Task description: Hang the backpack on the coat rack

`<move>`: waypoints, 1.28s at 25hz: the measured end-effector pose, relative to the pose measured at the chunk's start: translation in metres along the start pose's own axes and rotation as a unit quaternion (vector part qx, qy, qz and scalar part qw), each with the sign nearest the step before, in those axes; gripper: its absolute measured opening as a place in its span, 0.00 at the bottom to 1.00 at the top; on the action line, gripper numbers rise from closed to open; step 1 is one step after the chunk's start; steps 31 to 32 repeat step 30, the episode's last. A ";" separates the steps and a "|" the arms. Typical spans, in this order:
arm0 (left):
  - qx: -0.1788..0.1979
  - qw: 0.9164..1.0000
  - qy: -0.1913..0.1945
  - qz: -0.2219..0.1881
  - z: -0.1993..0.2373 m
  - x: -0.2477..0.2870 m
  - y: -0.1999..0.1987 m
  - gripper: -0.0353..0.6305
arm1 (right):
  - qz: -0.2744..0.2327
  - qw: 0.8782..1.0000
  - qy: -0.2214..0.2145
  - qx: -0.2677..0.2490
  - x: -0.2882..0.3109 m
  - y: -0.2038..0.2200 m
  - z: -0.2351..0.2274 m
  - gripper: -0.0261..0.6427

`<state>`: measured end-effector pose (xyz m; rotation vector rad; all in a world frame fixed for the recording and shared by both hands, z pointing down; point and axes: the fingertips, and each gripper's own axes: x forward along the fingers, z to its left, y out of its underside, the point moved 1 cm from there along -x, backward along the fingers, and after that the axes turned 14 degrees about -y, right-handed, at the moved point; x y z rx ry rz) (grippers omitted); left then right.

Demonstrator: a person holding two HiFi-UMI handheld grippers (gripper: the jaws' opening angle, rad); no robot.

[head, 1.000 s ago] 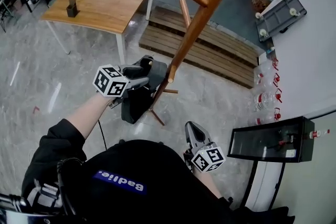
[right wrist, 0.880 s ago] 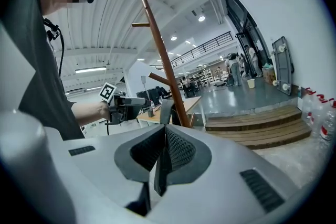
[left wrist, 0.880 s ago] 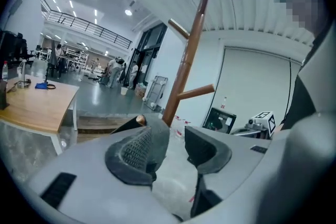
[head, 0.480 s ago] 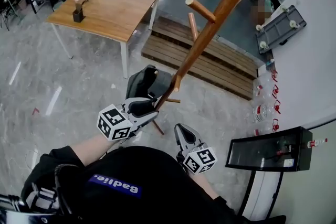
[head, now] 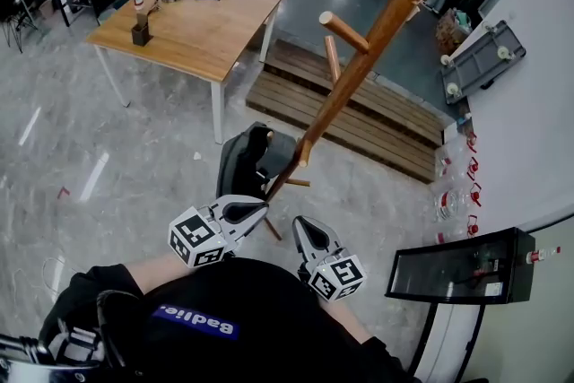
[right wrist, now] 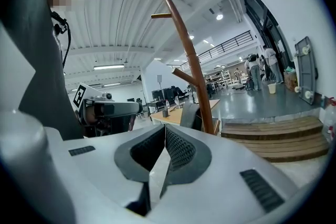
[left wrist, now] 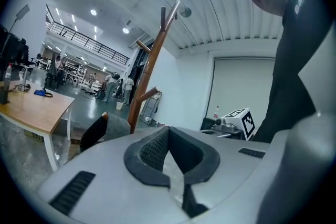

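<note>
Both hands sit close in front of the body, pointing roughly level at the rack. The left gripper (head: 258,207) has just snapped closed on nothing; the right gripper (head: 301,223) is pinched together and empty too. The backpack (head: 247,161), dark soft fabric, hangs low on the coat rack (head: 368,58), a smooth round wooden pole with rounded pegs.

Dark backpack on the wooden coat rack

The backpack (head: 251,161), dark grey and slumped, hangs close against the lower part of the coat rack (head: 352,67), at about 9 o'clock from the pole, its top by a short low peg (head: 303,153). The rack is brown wood, one slim pole slanting toward 1 o'clock in the head view, with a bare upper peg (head: 343,30) pointing toward 10 o'clock.
</note>
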<state>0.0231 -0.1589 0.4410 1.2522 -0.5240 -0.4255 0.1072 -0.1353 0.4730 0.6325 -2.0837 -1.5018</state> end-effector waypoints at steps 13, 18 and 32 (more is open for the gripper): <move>0.004 1.000 0.007 0.002 -0.015 -0.004 0.006 0.06 | -0.003 1.000 -0.013 -0.017 -0.003 0.000 0.011 0.05; 0.002 1.000 0.010 0.004 -0.020 -0.004 0.007 0.06 | -0.003 1.000 -0.013 -0.015 -0.005 0.001 0.011 0.05; -0.002 1.000 0.004 0.007 -0.024 -0.008 0.012 0.06 | -0.004 1.000 -0.016 -0.008 -0.010 0.006 0.015 0.05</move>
